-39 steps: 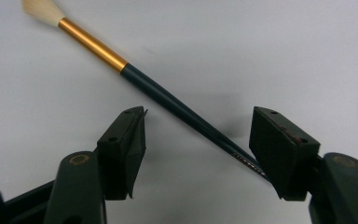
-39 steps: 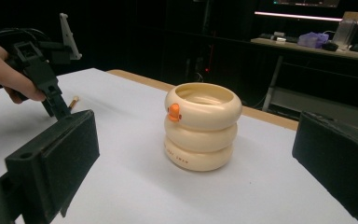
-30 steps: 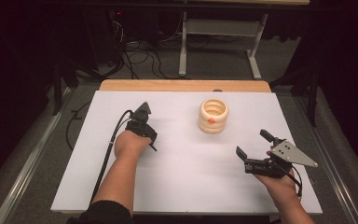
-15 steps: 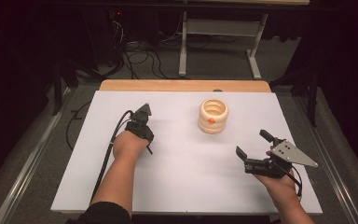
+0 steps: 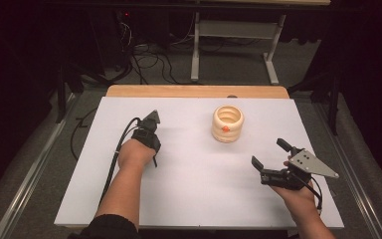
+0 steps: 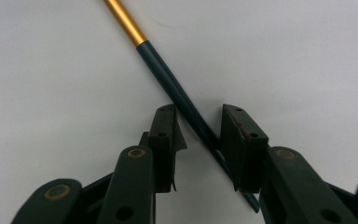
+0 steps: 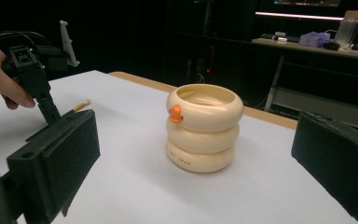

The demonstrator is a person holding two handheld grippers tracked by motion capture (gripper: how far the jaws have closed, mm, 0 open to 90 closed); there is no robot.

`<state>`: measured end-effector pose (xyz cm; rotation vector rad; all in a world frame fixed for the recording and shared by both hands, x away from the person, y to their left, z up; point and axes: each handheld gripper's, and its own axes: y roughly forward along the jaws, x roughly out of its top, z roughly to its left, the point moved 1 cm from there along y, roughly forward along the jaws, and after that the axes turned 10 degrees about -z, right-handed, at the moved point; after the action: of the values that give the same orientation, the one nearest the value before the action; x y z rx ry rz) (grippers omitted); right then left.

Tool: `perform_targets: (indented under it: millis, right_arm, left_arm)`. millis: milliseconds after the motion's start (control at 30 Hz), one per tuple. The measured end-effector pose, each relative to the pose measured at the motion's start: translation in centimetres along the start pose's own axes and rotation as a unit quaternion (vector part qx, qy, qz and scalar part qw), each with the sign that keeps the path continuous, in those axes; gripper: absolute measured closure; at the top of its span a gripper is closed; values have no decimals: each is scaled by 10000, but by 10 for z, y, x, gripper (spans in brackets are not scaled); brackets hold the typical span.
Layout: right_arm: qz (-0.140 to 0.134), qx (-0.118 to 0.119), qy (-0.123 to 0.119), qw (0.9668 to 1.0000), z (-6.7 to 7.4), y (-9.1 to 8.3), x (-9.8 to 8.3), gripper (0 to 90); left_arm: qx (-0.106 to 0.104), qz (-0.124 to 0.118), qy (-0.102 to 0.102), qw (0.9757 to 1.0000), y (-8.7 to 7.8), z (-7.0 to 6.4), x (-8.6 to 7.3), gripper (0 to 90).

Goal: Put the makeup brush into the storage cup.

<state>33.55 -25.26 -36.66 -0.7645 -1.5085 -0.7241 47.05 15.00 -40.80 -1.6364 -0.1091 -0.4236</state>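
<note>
**Left claw closing around a pen lying flat on the white surface**

High view: the left claw points down at the white surface, well to the left of the cream ringed cup, and the hand above it hides what lies under its tips. That steep, top-down pose suits picking up a thin thing lying flat. The right claw rests near the right edge, jaws spread and empty, out of the other hand's way and, as I judge, waiting its turn.

Left gripper view: a pen lies flat on the surface, passing between the two jaws. Its long axis runs diagonally, from the gold section at upper left down to the dark blue, tapering end at lower right, so the narrow end points back toward the claw's body. The jaws have just been closing on it. The right pad looks to touch the barrel while the left one stands a little off, so the pen is straddled but not yet pinched. The jaws cross the barrel at a slant.

Right gripper view: the wide-spread right jaws frame the cup, which stands upright, mouth up, a likely holder for the pen. Beyond it the pen's gold end pokes out past the left claw.
</note>
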Motion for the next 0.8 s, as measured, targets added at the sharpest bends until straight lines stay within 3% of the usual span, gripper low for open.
perform_targets:
  millis: [800]
  right_arm:
    - [22, 8, 7, 10000, 1, 1, -1, 23]
  left_arm:
    - [-47, 28, -8, 10000, 0, 6, 0, 767]
